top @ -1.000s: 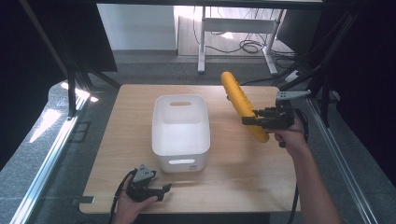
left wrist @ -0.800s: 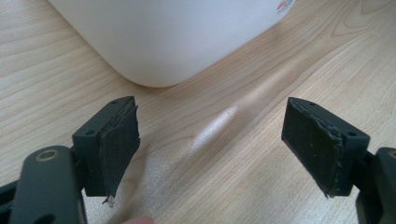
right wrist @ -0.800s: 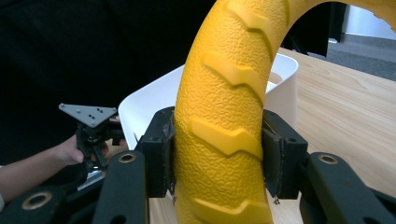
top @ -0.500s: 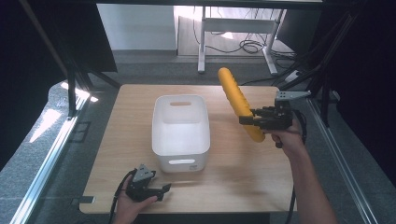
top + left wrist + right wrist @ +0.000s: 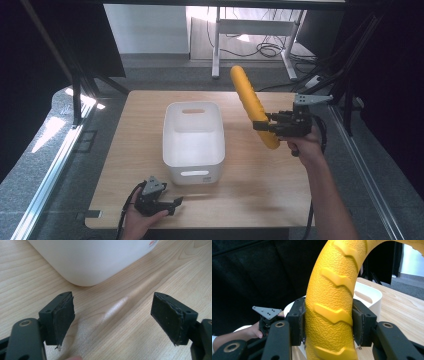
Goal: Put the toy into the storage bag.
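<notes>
Yellow textured roller (image 5: 252, 107) is being pinched near its lower end by right gripper (image 5: 267, 126), held tilted above table (image 5: 260, 185), right of white bin (image 5: 193, 140). Left gripper (image 5: 172, 204) is being rested near table's front edge, jaws spread, nothing between.

I see my right gripper (image 5: 264, 125) raised over the right half of the wooden table (image 5: 260, 190), its jaws clamped on the lower part of a long yellow textured roller (image 5: 252, 107) that tilts up and away toward the far edge. The white plastic bin (image 5: 194, 142) sits mid-table, just left of the roller and apart from it. My left gripper (image 5: 172, 202) rests at the near edge, just in front of the bin, jaws parted with nothing between them.
</notes>
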`<state>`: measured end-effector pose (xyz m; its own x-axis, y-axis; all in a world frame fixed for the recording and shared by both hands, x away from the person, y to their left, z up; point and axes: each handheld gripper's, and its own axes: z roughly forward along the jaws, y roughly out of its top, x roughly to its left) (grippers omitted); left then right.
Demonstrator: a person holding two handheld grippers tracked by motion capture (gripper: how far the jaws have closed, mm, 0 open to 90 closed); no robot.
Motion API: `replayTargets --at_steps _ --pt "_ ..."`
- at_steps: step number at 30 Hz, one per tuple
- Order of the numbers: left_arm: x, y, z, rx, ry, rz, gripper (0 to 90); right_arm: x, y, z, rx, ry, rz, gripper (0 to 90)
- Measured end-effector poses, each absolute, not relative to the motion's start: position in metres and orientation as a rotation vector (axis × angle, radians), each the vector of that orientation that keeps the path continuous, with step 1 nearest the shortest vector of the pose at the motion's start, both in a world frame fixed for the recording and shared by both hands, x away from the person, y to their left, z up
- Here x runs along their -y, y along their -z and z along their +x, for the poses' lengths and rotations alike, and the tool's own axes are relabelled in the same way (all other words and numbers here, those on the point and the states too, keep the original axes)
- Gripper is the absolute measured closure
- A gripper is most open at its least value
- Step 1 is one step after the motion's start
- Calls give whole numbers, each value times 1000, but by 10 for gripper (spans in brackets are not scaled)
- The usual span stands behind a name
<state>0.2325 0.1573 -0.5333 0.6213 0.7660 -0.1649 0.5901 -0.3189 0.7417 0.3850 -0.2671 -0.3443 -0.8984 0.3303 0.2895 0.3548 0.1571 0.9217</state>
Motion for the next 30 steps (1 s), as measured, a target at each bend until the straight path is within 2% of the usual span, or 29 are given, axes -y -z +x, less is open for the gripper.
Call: replayTargets --at_steps 30 --pt "-157 534 233 -1063 -276 2035 191 245 321 373 2351 1971 -604 520"
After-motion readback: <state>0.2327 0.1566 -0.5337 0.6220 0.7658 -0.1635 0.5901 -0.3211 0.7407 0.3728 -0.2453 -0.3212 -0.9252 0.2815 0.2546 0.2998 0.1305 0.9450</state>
